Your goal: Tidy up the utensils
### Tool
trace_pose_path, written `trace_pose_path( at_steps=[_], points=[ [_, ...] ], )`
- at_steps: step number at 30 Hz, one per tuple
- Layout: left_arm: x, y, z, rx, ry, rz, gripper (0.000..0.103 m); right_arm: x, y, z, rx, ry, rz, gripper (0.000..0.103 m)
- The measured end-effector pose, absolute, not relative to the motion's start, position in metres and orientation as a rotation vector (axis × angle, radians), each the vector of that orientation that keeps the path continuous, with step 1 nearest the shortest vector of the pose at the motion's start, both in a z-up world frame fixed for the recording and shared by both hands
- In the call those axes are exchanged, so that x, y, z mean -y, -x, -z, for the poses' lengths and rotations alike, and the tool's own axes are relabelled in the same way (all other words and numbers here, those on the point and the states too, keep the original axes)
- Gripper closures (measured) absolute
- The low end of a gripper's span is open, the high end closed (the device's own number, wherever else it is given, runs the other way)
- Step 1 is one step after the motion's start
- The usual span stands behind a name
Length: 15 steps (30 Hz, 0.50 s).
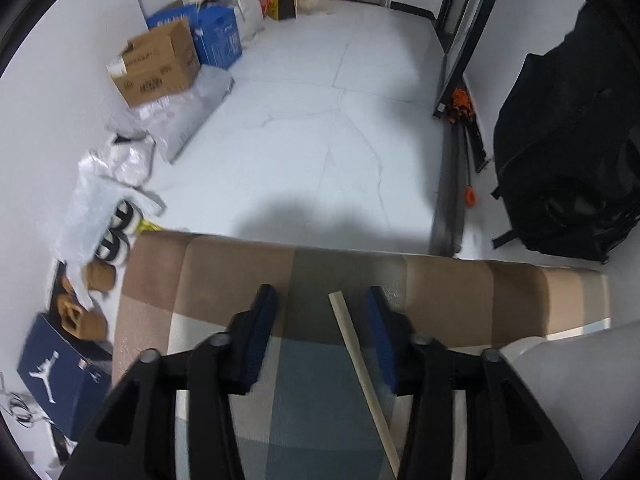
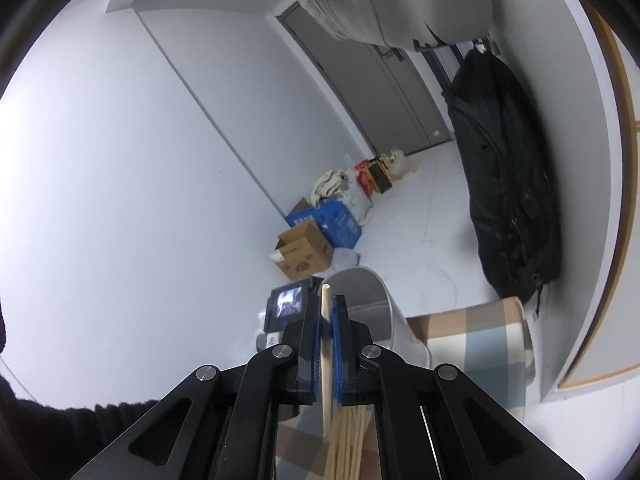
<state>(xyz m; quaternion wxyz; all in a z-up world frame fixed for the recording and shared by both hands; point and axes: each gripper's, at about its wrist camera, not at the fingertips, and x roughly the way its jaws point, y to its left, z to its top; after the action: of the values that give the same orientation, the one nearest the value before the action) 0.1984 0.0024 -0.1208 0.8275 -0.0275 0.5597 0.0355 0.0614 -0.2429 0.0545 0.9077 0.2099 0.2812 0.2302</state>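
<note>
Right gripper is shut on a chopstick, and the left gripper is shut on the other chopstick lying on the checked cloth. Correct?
Not quite. The right gripper is shut on a chopstick, but the left gripper is open: the left wrist view shows the other chopstick lying on the checked cloth between its fingers, unclamped.

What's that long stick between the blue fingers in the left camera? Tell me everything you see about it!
The chopstick looks like pale wood, thin, straight and squared at its far end. It lies slanted on the checked cloth, between the fingers of the left gripper, close to the right-side pad. The jaws stand apart, not pinching it.
</note>
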Motion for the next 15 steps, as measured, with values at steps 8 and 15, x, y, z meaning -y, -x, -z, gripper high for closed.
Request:
trace_pose_path(
  at_steps=[8, 15],
  points=[
    [-0.011, -0.192, 0.11, -1.146, 0.124, -0.044, 0.099, 0.244, -0.063, -0.048, -0.595, -0.421, -0.458, 0.098],
    [-0.019, -0.159, 0.046, -0.963, 0.194, 0.02, 0.1, 0.24, -0.06, -0.06, -0.567, -0.396, -0.456, 0.098]
  ],
)
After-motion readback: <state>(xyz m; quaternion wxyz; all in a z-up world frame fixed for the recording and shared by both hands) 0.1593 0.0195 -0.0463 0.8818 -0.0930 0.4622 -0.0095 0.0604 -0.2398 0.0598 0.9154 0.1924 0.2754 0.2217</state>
